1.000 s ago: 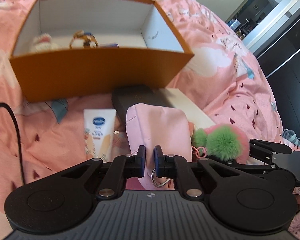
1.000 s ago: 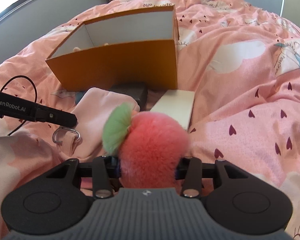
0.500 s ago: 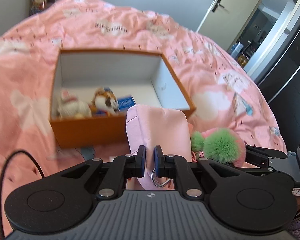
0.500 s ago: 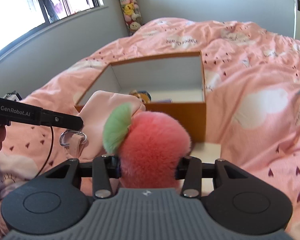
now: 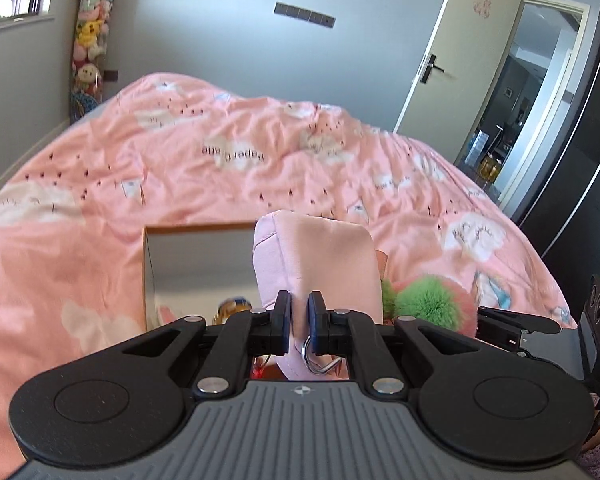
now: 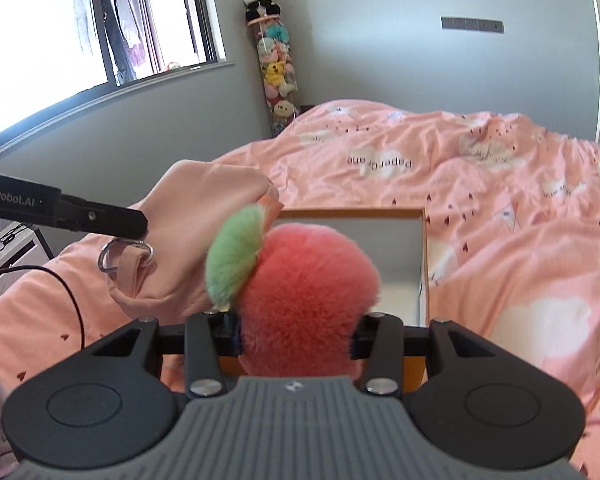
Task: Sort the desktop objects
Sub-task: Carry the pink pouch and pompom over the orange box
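Observation:
My left gripper (image 5: 299, 320) is shut on a pink fabric pouch (image 5: 320, 260) near its metal ring (image 5: 318, 364), and the pouch stands up in front of it. My right gripper (image 6: 296, 330) is shut on a fluffy pink pom-pom with a green tuft (image 6: 308, 280). In the right wrist view the pouch (image 6: 196, 240) hangs left of the pom-pom, under the left gripper's black finger (image 6: 100, 218). The orange box with a white inside (image 5: 196, 264) lies on the bed below and beyond both; its right wall (image 6: 423, 264) shows past the pom-pom. Small plush toys (image 5: 232, 306) peek out inside it.
A pink patterned duvet (image 5: 220, 160) covers the bed all around the box. A tall tube of plush toys (image 6: 276, 76) stands in the far corner by the window. An open door (image 5: 452, 64) and dark wardrobe are at the right. A black cable (image 6: 72, 296) trails at left.
Both grippers have risen and tilted upward with the pouch and pom-pom still held. The box has dropped low in both views, and the walls, window and door have come into view.

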### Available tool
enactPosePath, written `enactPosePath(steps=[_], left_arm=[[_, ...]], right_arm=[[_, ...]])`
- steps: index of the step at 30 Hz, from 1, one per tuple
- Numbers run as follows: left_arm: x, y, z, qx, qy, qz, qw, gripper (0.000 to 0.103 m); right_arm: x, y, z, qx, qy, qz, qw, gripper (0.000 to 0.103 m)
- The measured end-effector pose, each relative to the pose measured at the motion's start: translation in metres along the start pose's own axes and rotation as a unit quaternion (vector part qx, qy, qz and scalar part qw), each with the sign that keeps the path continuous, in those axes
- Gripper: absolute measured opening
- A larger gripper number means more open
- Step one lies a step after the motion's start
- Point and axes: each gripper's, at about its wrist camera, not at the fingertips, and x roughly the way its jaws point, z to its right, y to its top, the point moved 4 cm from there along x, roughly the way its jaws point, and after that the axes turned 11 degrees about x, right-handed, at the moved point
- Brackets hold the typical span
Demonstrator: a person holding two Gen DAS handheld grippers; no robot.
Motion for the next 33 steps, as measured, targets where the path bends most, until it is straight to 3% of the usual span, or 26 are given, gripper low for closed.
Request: enactPosePath(steps=[5, 9, 15, 23, 33], left_arm=[[0.004, 0.025, -0.008, 0.010, 0.014, 0.022, 0.9996, 0.010], [0.025, 0.031, -0.011, 0.011, 0.011, 0.012, 0.9998, 0.010], [0.074, 0.010, -0.022, -0.028, -0.012, -0.041, 0.9987, 0.010], [0.127, -0.022, -0.038, -0.105, -0.024, -0.089, 0.9901, 0.010], [0.172, -0.043, -0.015, -0.090, -0.020, -0.139, 0.9860, 0.010]], right_arm=[[0.007, 0.030, 0.008, -0.005, -0.008, 0.022, 1.000, 0.046], [0.025, 0.043, 0.017, 0.005, -0.018, 0.019, 1.000, 0.046], [0.059, 0.028, 0.028, 0.027, -0.049, -0.005, 0.998, 0.046], [0.085, 0.008, 0.052, 0.037, -0.115, -0.019, 0.993, 0.046], [0.103, -0.005, 0.064, 0.040, -0.136, -0.034, 0.989, 0.046]])
